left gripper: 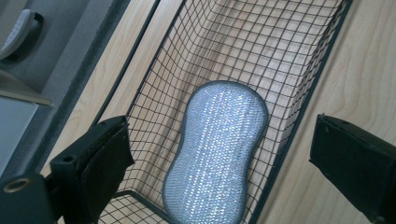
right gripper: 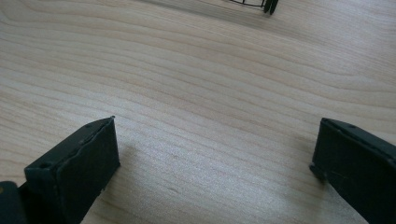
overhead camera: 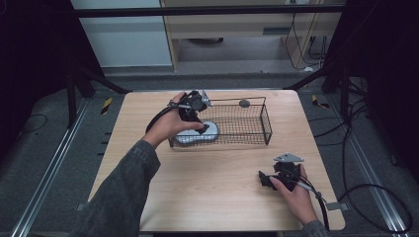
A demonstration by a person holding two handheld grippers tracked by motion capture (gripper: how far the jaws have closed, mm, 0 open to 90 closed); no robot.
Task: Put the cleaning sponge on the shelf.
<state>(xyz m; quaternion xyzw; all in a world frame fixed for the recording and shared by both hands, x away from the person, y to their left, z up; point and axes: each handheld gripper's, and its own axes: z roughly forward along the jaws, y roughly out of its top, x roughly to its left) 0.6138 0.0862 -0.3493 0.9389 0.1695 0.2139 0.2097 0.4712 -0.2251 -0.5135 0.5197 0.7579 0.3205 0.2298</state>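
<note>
Left tool hangs over the near-left end of the wire basket, jaws spread wide with nothing between them. In the left gripper view those black jaws straddle the basket's end, one outside each long wall, and the sponge lies flat on the basket floor right below. It's a silvery, glittery, peanut-shaped pad with a grey edge, tucked in that left end of the basket, and the jaws are not touching it. From the high view the sponge sits just under the tool tip. Over to the right tool: low over the bare desk near the front right corner, well apart from the basket, jaws parted and gripping nothing. Its own view shows wood grain between them.
</note>
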